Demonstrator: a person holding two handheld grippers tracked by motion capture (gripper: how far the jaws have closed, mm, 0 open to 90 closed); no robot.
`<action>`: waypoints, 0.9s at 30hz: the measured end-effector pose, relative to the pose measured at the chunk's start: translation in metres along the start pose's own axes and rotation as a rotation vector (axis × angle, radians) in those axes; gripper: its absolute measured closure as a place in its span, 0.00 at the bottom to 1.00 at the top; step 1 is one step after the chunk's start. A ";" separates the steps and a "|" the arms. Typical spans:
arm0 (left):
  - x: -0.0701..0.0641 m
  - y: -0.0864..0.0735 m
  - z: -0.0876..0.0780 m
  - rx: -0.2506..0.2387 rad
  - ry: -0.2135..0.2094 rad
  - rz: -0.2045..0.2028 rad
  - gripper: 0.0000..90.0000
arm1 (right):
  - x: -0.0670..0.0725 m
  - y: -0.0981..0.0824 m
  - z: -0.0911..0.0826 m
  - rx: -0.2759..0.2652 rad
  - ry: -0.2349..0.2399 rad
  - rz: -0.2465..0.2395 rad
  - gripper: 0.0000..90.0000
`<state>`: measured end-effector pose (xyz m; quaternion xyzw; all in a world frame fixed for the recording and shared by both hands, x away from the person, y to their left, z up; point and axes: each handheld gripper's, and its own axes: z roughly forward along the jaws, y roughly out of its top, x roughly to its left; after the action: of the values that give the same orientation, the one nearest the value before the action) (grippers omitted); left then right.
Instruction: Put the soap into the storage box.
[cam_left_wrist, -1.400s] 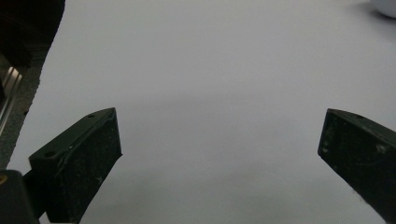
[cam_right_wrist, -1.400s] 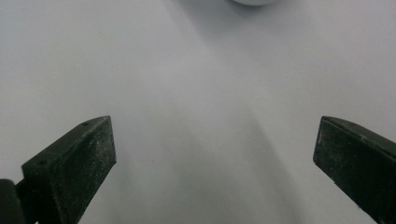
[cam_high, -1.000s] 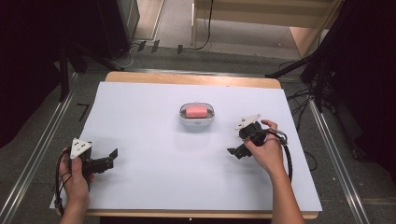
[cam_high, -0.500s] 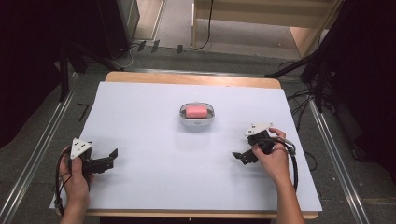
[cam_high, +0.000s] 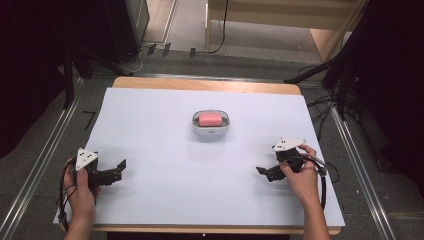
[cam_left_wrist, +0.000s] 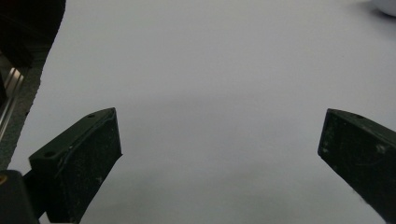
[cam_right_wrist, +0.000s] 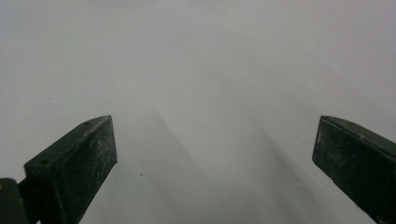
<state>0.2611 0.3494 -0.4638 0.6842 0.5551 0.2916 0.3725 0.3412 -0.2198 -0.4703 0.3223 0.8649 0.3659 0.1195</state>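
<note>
A pink bar of soap (cam_high: 210, 119) lies in a pale oval dish (cam_high: 211, 130) in the middle of the white table top (cam_high: 165, 110). My left gripper (cam_high: 118, 168) rests low at the front left, held by a hand, its jaws pointing right. In the left gripper view its jaws stand wide apart over bare white surface (cam_left_wrist: 219, 93). My right gripper (cam_high: 261, 171) sits at the front right in the other hand, jaws pointing left. In the right gripper view the jaws are spread wide with nothing between them (cam_right_wrist: 215, 107).
The table has a wooden back edge (cam_high: 205, 85). Metal rails (cam_high: 40, 160) run along both sides on the floor. Cables (cam_high: 325, 175) trail from the right gripper. A wooden structure (cam_high: 270, 25) stands beyond the table.
The right hand and its gripper have drawn back toward the front right of the table, away from the soap dish. The left gripper has stayed where it was.
</note>
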 end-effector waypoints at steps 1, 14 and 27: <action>0.000 0.000 0.000 0.001 0.001 0.000 0.00 | -0.001 -0.002 -0.002 -0.011 -0.001 -0.001 0.00; 0.000 0.000 0.000 0.001 0.001 0.000 0.00 | -0.003 -0.024 -0.022 -0.081 -0.015 0.045 0.00; 0.000 0.000 0.000 0.000 0.001 0.001 0.00 | -0.006 -0.050 -0.040 -0.145 -0.037 0.105 0.00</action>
<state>0.2611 0.3493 -0.4638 0.6844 0.5549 0.2920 0.3720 0.3043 -0.2720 -0.4778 0.3644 0.8157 0.4273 0.1388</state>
